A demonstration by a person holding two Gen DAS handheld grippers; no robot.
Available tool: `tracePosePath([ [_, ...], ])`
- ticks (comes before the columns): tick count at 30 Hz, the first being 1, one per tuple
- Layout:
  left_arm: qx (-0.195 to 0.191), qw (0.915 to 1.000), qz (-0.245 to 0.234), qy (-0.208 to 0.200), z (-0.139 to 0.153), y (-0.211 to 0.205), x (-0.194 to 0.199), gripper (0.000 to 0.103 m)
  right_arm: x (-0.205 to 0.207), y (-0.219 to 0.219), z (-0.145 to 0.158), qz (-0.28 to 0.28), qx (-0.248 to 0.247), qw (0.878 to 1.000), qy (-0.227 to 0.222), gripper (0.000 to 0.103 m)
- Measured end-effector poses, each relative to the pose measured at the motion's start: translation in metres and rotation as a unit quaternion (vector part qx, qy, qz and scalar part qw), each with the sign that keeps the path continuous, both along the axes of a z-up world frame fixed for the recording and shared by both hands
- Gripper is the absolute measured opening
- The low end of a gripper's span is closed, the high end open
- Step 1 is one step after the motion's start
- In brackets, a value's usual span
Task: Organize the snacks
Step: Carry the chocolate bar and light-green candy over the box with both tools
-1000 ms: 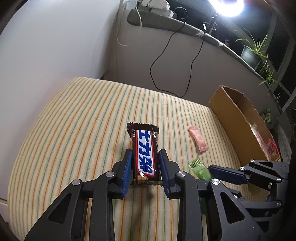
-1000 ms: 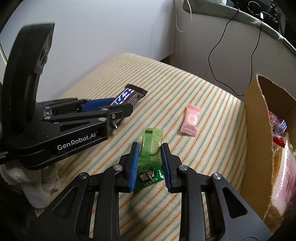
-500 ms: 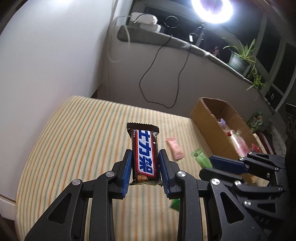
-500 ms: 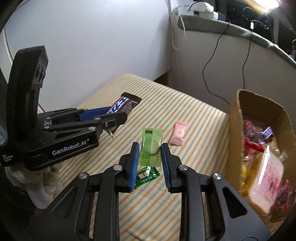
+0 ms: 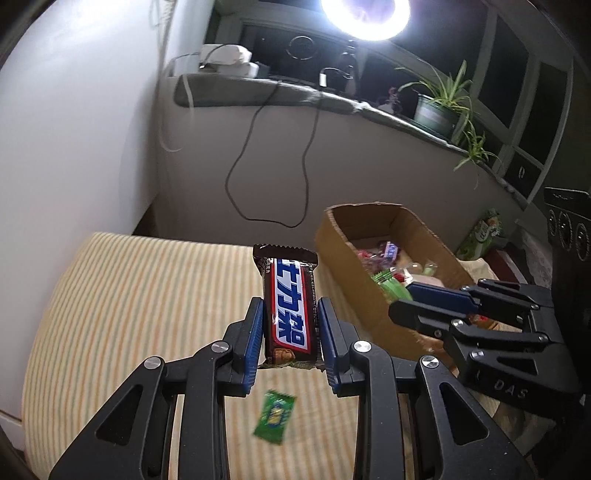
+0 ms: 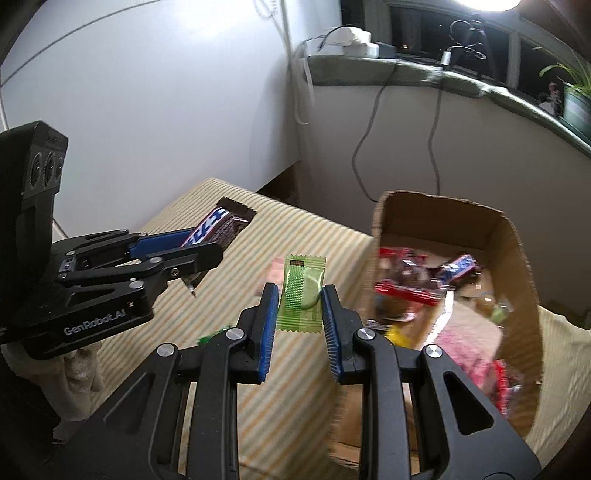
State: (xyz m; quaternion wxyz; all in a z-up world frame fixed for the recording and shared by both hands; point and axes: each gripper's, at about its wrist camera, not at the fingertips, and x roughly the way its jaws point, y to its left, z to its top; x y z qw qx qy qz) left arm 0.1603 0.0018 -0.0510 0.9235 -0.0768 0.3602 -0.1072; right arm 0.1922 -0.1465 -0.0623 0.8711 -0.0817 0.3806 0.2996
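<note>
Left wrist view. Left gripper (image 5: pixel 290 326): jaws clamped on a chocolate bar (image 5: pixel 290 299) in a brown wrapper with a blue-and-white label, held upright in the air on the near side of the cardboard box (image 5: pixel 347 258). Right gripper (image 5: pixel 424 301): reaches in over the box's near end, a light green packet (image 5: pixel 393 286) showing at its tip. Box: open-topped, holding assorted wrapped snacks, set at the far right part of the striped cushion (image 5: pixel 129 295). Green candy (image 5: pixel 275 419): lies flat on the cushion, well short of the box (blurred). Beyond the box: black cable (image 5: pixel 236 170) hanging down the wall, potted plant (image 5: pixel 437 107) on the sill, ring light (image 5: pixel 365 16) above.

Right wrist view. Right gripper (image 6: pixel 299 308): jaws closed on the light green packet (image 6: pixel 301 291), upright, off the cushion, just left of the box (image 6: pixel 380 229). Left gripper (image 6: pixel 192 249): further left of the box, the chocolate bar (image 6: pixel 221 227) projecting from its jaws. Pink packet (image 6: pixel 275 267): partly hidden behind the green one, on the cushion (image 6: pixel 295 406) beside the box.
</note>
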Motion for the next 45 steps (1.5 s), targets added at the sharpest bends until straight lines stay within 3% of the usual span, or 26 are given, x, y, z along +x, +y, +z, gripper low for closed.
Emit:
tracePosePath([
  [23, 0.020, 0.9970, -0.075, -0.001, 0.003, -0.095, 0.045, 0.027, 0.058, -0.110, -0.001, -0.082, 0.011, 0.997, 0.000, 0.025],
  [34, 0.029, 0.9947, -0.099, 0.002, 0.000, -0.125, 0.055, 0.027, 0.069, -0.134, -0.009, -0.098, 0.009, 0.995, 0.005, 0.025],
  [45, 0.030, 0.9943, -0.101, 0.013, -0.007, -0.130, 0.063, 0.027, 0.074, -0.140, -0.015, -0.102, 0.008, 0.995, 0.016, 0.025],
])
